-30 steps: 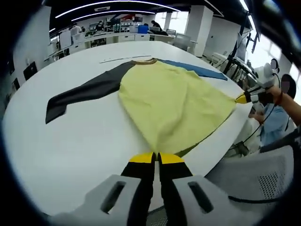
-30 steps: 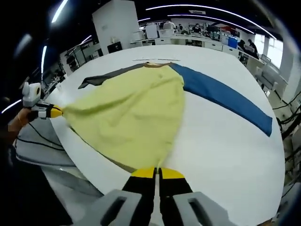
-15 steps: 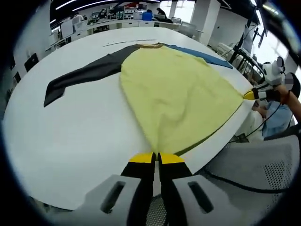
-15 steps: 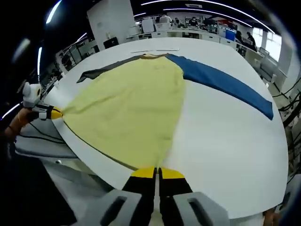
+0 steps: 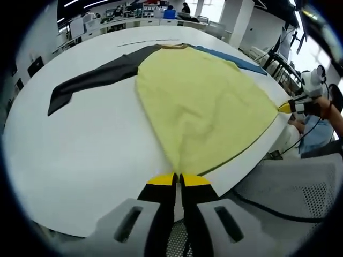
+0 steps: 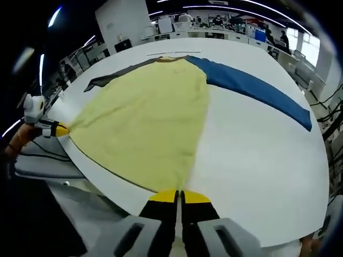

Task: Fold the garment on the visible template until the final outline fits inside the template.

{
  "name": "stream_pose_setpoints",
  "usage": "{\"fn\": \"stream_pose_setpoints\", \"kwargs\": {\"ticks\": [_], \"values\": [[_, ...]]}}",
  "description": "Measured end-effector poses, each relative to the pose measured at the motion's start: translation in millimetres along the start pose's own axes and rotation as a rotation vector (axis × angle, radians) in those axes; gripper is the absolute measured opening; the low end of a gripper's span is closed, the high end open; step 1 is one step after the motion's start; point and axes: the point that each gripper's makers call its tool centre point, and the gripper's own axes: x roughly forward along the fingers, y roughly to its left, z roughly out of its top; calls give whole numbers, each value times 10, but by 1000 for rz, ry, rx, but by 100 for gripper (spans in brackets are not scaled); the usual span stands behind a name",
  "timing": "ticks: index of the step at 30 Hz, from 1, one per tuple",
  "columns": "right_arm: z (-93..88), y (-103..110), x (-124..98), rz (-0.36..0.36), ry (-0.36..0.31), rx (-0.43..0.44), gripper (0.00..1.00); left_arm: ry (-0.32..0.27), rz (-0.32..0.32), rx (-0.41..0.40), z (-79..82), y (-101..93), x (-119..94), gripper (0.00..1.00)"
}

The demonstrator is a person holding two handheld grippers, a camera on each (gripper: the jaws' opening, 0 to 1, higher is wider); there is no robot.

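Observation:
A yellow shirt (image 5: 198, 107) with a dark grey sleeve (image 5: 91, 80) and a blue sleeve (image 6: 257, 88) lies spread on the white table (image 5: 80, 155). My left gripper (image 5: 178, 179) is shut on one bottom corner of the yellow hem at the table's near edge. My right gripper (image 6: 178, 195) is shut on the other hem corner; it also enters the left gripper view as the right gripper (image 5: 286, 107) at the right. In the right gripper view the left gripper (image 6: 59, 129) shows at the left, and the yellow shirt (image 6: 144, 118) is stretched taut between both grippers.
A thin line marking (image 5: 144, 42) lies on the table beyond the collar. A grey mesh chair (image 5: 289, 187) stands just past the table edge. Cables (image 6: 37, 155) hang below the edge. Desks and people fill the room's far side.
The hem has been pulled further toward the table's near edge and the yellow body has flattened, with fewer wrinkles. Both views have tilted slightly down over the table.

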Motion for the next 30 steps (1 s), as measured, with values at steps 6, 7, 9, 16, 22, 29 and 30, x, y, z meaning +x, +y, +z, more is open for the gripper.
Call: {"fn": "stream_pose_setpoints", "kwargs": {"ticks": [6, 7, 9, 16, 22, 29, 30], "values": [[-2, -32, -1, 11, 0, 47, 4, 11, 1, -1, -31, 17, -9, 9], [3, -42, -4, 9, -3, 52, 7, 4, 1, 1, -22, 20, -9, 14], [29, -67, -11, 5, -18, 66, 20, -7, 3, 5, -4, 23, -15, 23], [208, -135, -42, 0, -90, 93, 55, -136, 33, 18, 216, 82, -99, 56], [398, -221, -72, -1, -153, 119, 79, -233, 50, -28, 386, 143, -190, 78], [607, -607, -129, -8, -191, 138, 89, -304, 84, -66, 511, 256, -259, 99], [633, -689, -133, -12, -198, 140, 89, -307, 81, -66, 520, 257, -267, 99]]}}
